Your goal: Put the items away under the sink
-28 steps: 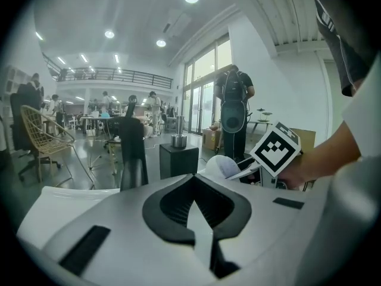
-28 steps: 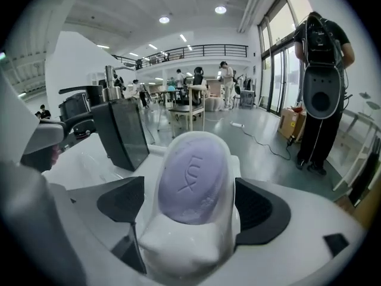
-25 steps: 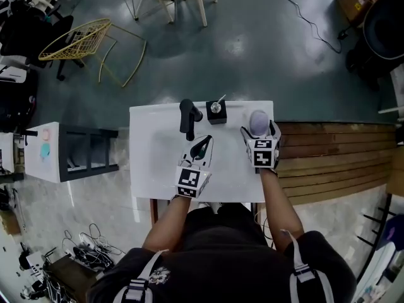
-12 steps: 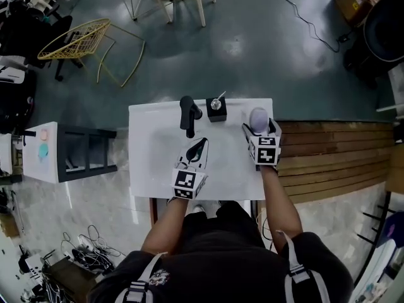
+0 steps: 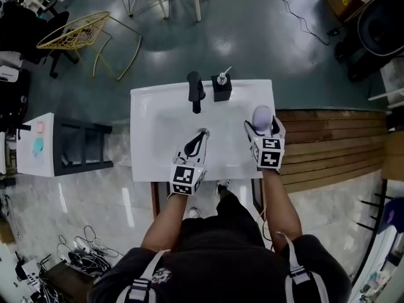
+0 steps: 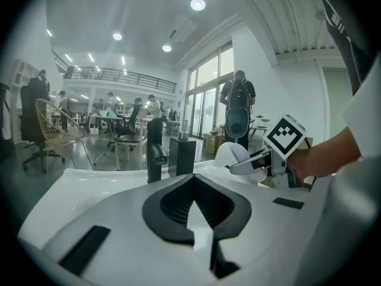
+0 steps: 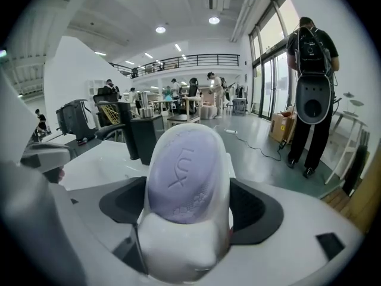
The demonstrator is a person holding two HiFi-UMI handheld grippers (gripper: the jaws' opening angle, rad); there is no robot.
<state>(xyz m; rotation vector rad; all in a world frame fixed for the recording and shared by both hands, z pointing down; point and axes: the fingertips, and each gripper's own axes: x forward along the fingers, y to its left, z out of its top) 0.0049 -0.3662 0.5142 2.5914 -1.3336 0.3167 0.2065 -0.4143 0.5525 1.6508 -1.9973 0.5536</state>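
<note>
A lavender soap bar (image 7: 181, 174) stamped LUX rests in a white dish, and my right gripper (image 7: 186, 159) is shut on it. In the head view the soap bar (image 5: 261, 115) hovers over the right side of the white sink (image 5: 151, 137), with the right gripper (image 5: 262, 124) behind it. My left gripper (image 5: 201, 135) is over the basin near the drain, its jaw tips together with nothing between them. In the left gripper view its tips (image 6: 193, 177) meet over the bare basin. The soap bar (image 6: 231, 155) shows ahead to the right there.
A black faucet (image 5: 195, 91) and a black soap dispenser (image 5: 221, 87) stand at the sink's back edge. Wooden planks (image 5: 328, 150) lie to the right and a white shelf unit (image 5: 57, 145) to the left. A person (image 7: 311, 70) stands beyond the sink.
The head view has shifted so the sink sits higher in the frame. Both grippers now lie a little farther from the faucet, toward the front edge. The grips are unchanged.
</note>
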